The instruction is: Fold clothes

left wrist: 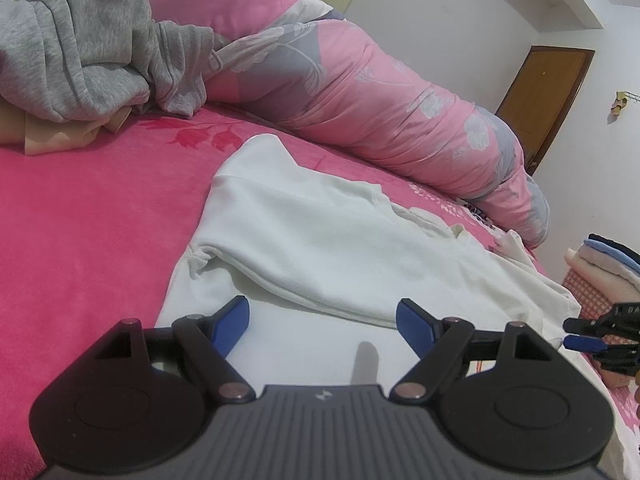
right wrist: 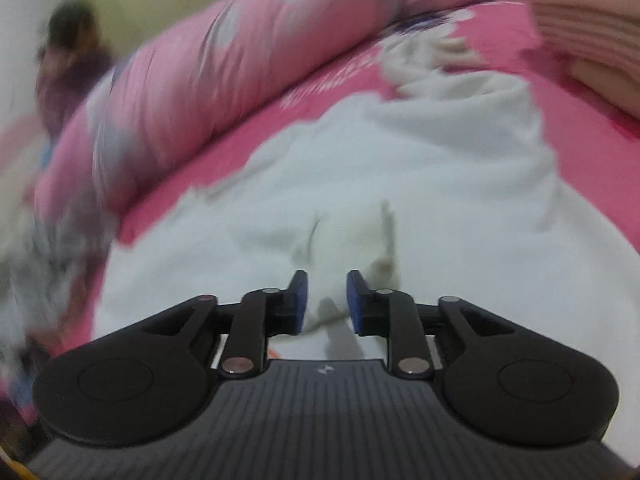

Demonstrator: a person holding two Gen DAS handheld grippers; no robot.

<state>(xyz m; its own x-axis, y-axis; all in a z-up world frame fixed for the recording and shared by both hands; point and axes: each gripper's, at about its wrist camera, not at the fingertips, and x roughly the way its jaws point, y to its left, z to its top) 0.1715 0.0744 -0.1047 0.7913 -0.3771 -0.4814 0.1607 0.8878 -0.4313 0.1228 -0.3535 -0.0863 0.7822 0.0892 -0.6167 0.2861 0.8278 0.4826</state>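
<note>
A white garment [left wrist: 320,240] is spread on the pink bed cover [left wrist: 88,216], partly folded, with one layer laid over another. The left gripper [left wrist: 322,320] is held just above the near edge of the garment with its blue pads [left wrist: 234,326] spread wide and nothing between them. The right gripper [right wrist: 327,300] is seen over a raised fold of the same white cloth; its jaws stand a little apart, and the fold lies in the gap without being pinched. A rolled pink flowered quilt [left wrist: 360,92] is seen along the far side of the bed, a heap of grey clothing [left wrist: 80,40] at its far left, and a stack of folded clothes [left wrist: 604,264] at the right. The right view is blurred.
</note>
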